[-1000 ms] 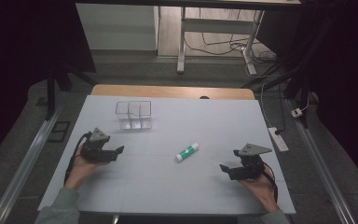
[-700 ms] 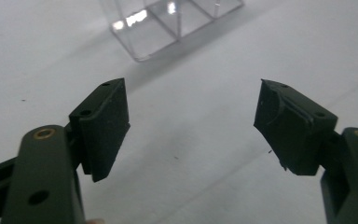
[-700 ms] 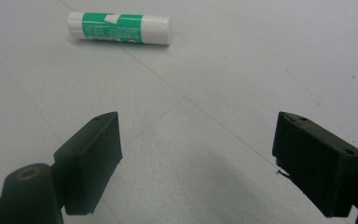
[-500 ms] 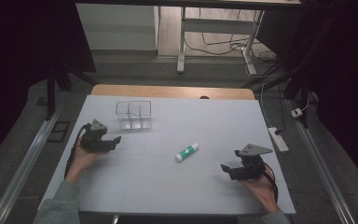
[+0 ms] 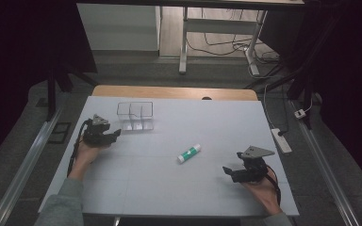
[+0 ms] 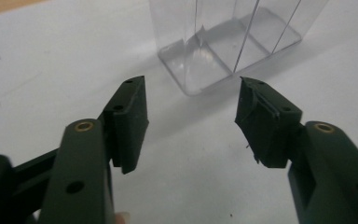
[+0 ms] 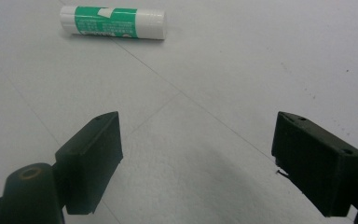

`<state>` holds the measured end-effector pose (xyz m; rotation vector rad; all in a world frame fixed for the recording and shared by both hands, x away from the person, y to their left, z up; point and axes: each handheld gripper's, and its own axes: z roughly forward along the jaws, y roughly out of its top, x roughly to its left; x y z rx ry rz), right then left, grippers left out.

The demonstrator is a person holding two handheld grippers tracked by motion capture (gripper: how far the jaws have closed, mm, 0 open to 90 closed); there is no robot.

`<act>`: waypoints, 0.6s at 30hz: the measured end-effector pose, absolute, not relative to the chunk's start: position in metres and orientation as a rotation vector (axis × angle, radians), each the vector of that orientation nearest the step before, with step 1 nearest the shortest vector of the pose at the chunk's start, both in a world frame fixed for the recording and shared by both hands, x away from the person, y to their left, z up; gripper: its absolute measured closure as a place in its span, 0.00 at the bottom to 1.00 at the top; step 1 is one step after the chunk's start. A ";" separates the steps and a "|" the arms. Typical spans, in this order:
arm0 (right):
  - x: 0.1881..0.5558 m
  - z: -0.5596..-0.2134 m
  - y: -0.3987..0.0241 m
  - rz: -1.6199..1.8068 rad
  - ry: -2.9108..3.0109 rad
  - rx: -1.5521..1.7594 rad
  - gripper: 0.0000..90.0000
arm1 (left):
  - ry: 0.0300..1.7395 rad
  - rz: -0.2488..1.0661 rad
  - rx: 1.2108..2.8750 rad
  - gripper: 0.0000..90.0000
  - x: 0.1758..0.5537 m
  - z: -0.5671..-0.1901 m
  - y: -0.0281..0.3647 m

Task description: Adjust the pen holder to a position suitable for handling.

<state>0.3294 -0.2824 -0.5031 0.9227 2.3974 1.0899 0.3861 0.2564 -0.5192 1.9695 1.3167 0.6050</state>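
Observation:
A clear plastic box with compartments (image 5: 135,116) (image 6: 223,42) stands on the white table toward the back left. My left gripper (image 5: 114,134) (image 6: 191,121) sits just short of its near corner, open with nothing between the pads; its jaws have just been closing. A green and white glue stick (image 5: 189,153) (image 7: 113,22) lies flat near the table's middle. My right gripper (image 5: 228,172) (image 7: 196,163) rests open at the front right, pointing toward the glue stick and well apart from it.
The white table top (image 5: 179,188) has a wooden strip (image 5: 174,92) along its far edge. A power strip (image 5: 281,140) lies on the floor off the right side. A metal rail (image 5: 23,165) runs beside the left edge.
My left hand has carried its gripper away from me toward the clear box, and its jaws stand narrower than before. The right hand and the glue stick have stayed put.

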 end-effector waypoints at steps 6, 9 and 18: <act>0.329 -0.504 -0.280 1.079 2.396 0.919 0.17 | 1.331 0.631 1.939 0.65 0.392 -0.519 0.260; 0.330 -0.504 -0.280 1.080 2.398 0.923 0.17 | 1.340 0.656 1.925 0.75 0.395 -0.522 0.261; 0.331 -0.503 -0.283 1.102 2.391 0.931 0.17 | 1.327 0.653 1.883 0.99 0.410 -0.521 0.265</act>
